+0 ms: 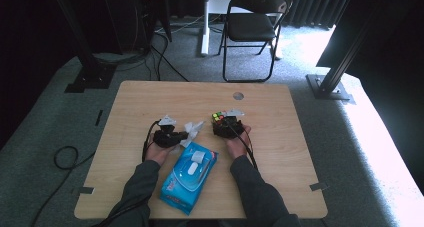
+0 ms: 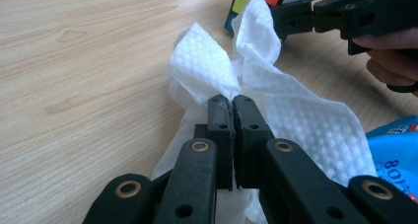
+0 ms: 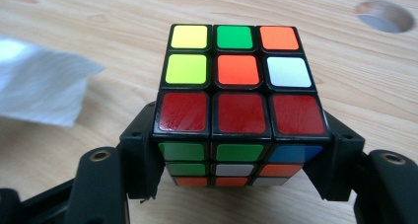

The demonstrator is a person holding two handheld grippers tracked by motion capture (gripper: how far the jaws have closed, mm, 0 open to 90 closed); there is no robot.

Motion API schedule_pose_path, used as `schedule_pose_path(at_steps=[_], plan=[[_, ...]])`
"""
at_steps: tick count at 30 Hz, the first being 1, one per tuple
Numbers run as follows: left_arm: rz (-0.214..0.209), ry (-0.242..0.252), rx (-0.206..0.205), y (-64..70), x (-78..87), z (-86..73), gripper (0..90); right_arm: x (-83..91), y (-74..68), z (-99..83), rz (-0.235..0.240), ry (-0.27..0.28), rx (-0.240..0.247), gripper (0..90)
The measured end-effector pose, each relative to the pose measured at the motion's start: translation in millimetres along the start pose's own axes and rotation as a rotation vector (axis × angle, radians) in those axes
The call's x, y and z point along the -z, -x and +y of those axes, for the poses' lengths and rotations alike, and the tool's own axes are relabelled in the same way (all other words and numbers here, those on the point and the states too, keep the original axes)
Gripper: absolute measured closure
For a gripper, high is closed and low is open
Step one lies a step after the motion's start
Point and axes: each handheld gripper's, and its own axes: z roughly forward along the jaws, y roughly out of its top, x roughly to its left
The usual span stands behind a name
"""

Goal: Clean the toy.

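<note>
My left gripper [image 2: 232,101] is shut on a white wet wipe [image 2: 296,120], which bunches up around the closed jaws and spreads over the table. From above, the left gripper [image 1: 176,136] holds the wipe [image 1: 192,131] just past a blue wipes pack [image 1: 189,176]. My right gripper [image 3: 241,155] is shut on a scrambled puzzle cube [image 3: 236,81], gripping it by its two sides, red row nearest. In the high view the right gripper [image 1: 227,127] holds the cube [image 1: 218,118] close to the wipe. The right gripper [image 2: 296,19] and the cube [image 2: 246,2] also appear beyond the wipe.
The wooden table [image 1: 150,102] has a round cable hole [image 1: 238,95] near its far edge, also seen as the hole [image 3: 385,16]. The blue pack's corner [image 2: 394,150] lies right of the left jaws. A black folding chair [image 1: 252,24] stands beyond the table.
</note>
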Motion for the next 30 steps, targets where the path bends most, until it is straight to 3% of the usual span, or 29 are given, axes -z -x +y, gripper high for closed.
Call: schedule_pose_path(at_steps=[9,12,22,30], plan=[[0.0,0.003,0.001,-0.2,0.6,0.5,87.4,0.2,7.0,0.3,-0.072,-0.005,-0.073,33.9],[-0.003,0.002,0.003,0.0,0.1,0.4,87.4,0.6,6.9,0.4,-0.099,-0.002,-0.074,33.9],[-0.001,0.004,0.004,-0.3,0.2,0.2,87.4,-2.5,9.7,-1.5,-0.084,-0.016,-0.102,33.9],[-0.004,0.002,0.006,0.1,-0.6,-0.2,87.4,-2.9,9.2,-1.3,-0.069,-0.019,-0.079,33.6]])
